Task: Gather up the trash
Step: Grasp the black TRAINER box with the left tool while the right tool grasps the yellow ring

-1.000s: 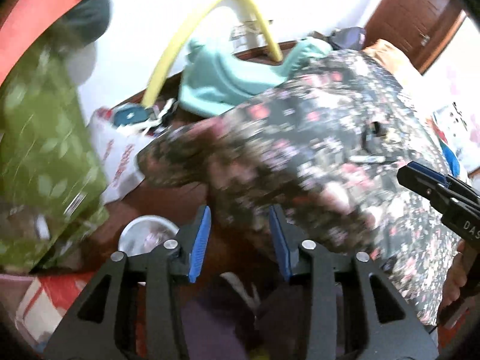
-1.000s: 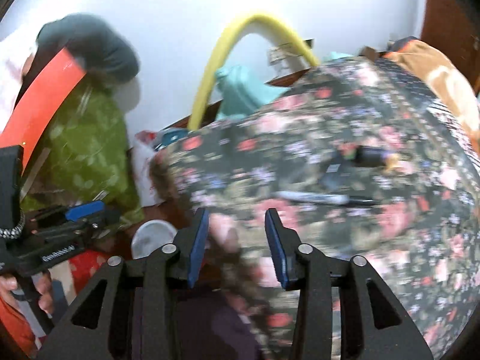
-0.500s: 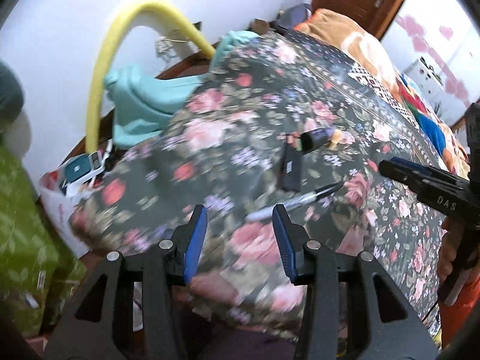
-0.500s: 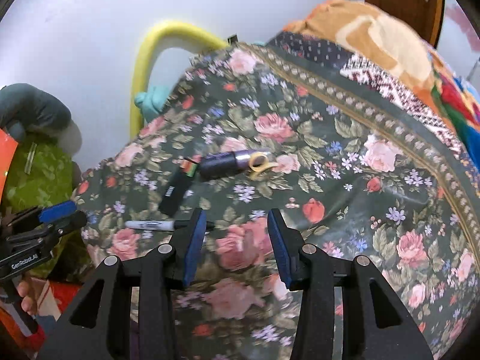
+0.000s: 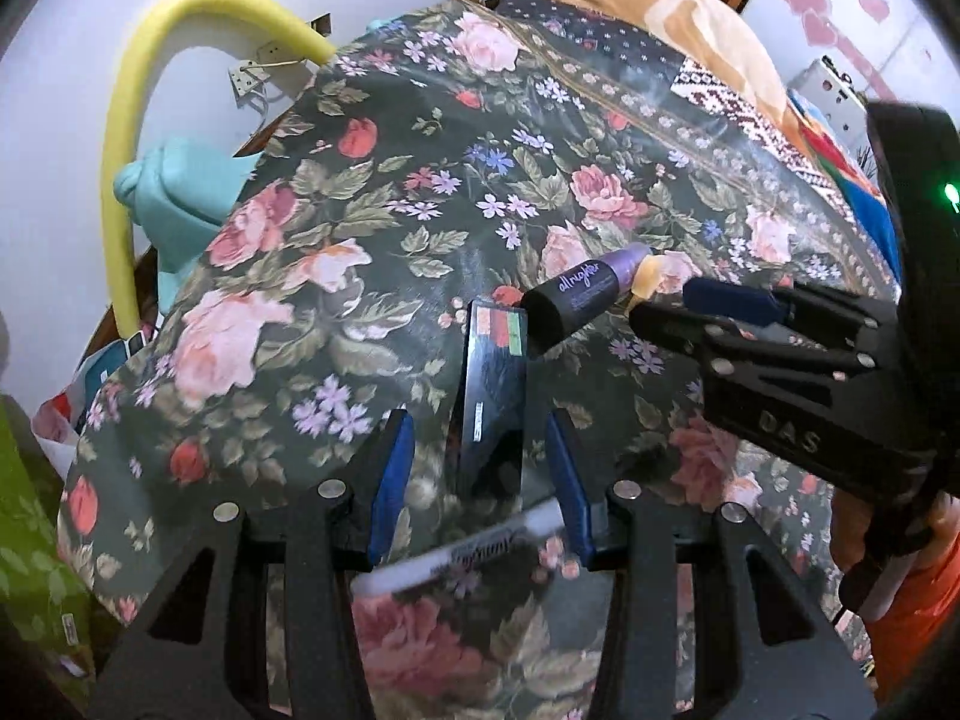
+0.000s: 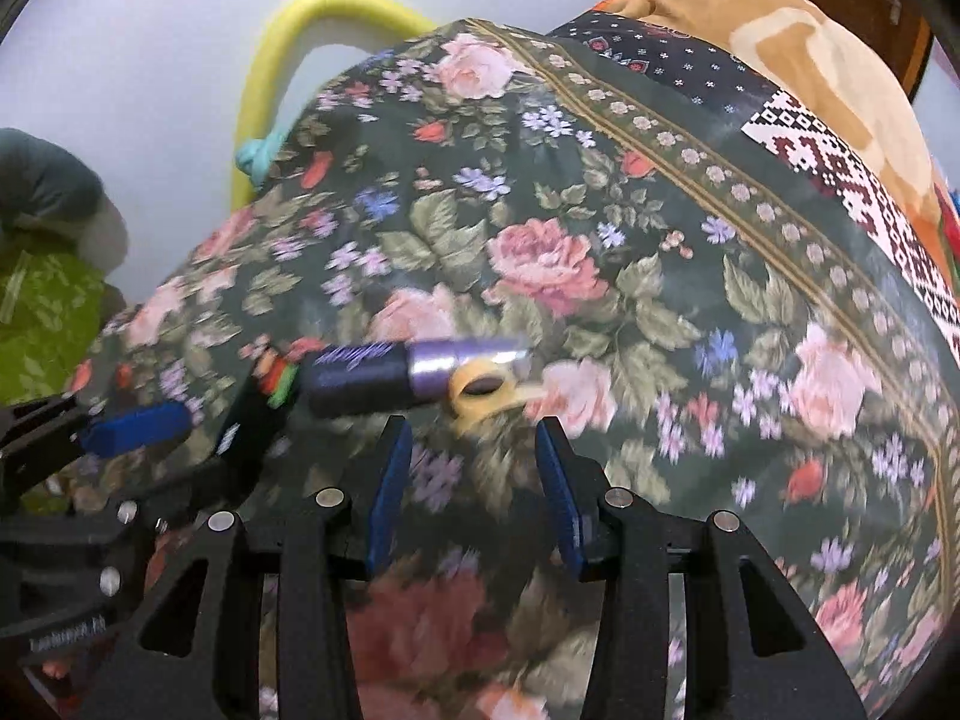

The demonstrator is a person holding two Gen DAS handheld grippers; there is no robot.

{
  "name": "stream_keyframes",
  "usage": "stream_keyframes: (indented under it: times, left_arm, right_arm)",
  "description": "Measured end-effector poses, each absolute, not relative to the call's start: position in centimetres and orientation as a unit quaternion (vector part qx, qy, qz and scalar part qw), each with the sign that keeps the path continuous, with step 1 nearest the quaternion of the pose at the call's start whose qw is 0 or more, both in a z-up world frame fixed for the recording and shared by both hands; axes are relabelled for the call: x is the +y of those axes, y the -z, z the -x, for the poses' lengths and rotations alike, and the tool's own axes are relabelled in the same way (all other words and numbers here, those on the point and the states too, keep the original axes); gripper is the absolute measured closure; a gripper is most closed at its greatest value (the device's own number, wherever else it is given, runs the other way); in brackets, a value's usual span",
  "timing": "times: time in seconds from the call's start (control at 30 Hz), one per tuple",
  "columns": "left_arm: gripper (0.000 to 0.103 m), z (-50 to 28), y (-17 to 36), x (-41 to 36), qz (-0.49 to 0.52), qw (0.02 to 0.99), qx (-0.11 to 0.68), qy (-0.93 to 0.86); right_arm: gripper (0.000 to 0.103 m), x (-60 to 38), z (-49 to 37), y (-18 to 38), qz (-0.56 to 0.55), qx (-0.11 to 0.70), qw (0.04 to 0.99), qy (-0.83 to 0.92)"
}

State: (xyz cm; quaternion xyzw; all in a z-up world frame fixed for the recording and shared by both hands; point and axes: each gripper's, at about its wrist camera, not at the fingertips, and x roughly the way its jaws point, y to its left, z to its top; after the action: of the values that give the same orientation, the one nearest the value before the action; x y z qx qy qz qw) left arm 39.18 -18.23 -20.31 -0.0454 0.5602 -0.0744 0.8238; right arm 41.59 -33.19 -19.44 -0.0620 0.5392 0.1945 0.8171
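On the floral bedspread (image 5: pixel 336 228) lie a flat black box with a red and green end (image 5: pixel 493 384), a black and purple bottle (image 5: pixel 585 291), a small yellow ring (image 6: pixel 480 391) and a marker pen (image 5: pixel 462 552). My left gripper (image 5: pixel 480 474) is open, its blue pads on either side of the black box's near end, with the marker just under them. My right gripper (image 6: pixel 471 480) is open, just short of the yellow ring and the bottle (image 6: pixel 390 369); it also shows at the right of the left wrist view (image 5: pixel 720 306).
A yellow foam tube (image 5: pixel 138 96) arches behind the bed by the white wall, with teal cloth (image 5: pixel 180 186) under it. A green leafy bag (image 6: pixel 42 318) stands at the left. An orange-tan blanket (image 6: pixel 798 42) lies at the far end of the bed.
Both grippers have come in from beside the bed to low over the bedspread. The left now straddles the black box; the right has closed in on the bottle and ring.
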Motion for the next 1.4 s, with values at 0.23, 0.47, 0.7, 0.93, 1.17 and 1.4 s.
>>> stream_keyframes:
  times: [0.23, 0.47, 0.7, 0.93, 1.17, 1.4]
  left_arm:
    - [0.058, -40.3, 20.9, -18.9, 0.051, 0.828, 0.555, 0.068]
    - [0.058, -40.6, 21.3, -19.9, 0.024, 0.836, 0.546, 0.050]
    - [0.079, -40.5, 21.1, -19.4, 0.040, 0.835, 0.545, 0.067]
    - [0.079, -39.7, 19.6, -18.8, 0.040, 0.848, 0.526, 0.050]
    - [0.079, -39.1, 19.2, -17.4, 0.037, 0.852, 0.520, 0.048]
    - [0.079, -38.8, 18.8, -16.6, 0.059, 0.853, 0.517, 0.046]
  right_arm:
    - [0.075, -33.6, -42.6, 20.2, 0.050, 0.523, 0.827, -0.199]
    - [0.097, -33.3, -43.0, 20.9, 0.033, 0.529, 0.823, -0.204]
    - [0.099, -35.3, -40.4, 18.7, 0.018, 0.512, 0.834, -0.205]
    - [0.069, -36.5, -40.0, 18.0, -0.001, 0.535, 0.816, -0.218]
    - [0.055, -33.9, -42.7, 20.5, 0.068, 0.523, 0.827, -0.194]
    - [0.082, -32.8, -42.5, 21.4, 0.116, 0.494, 0.839, -0.196]
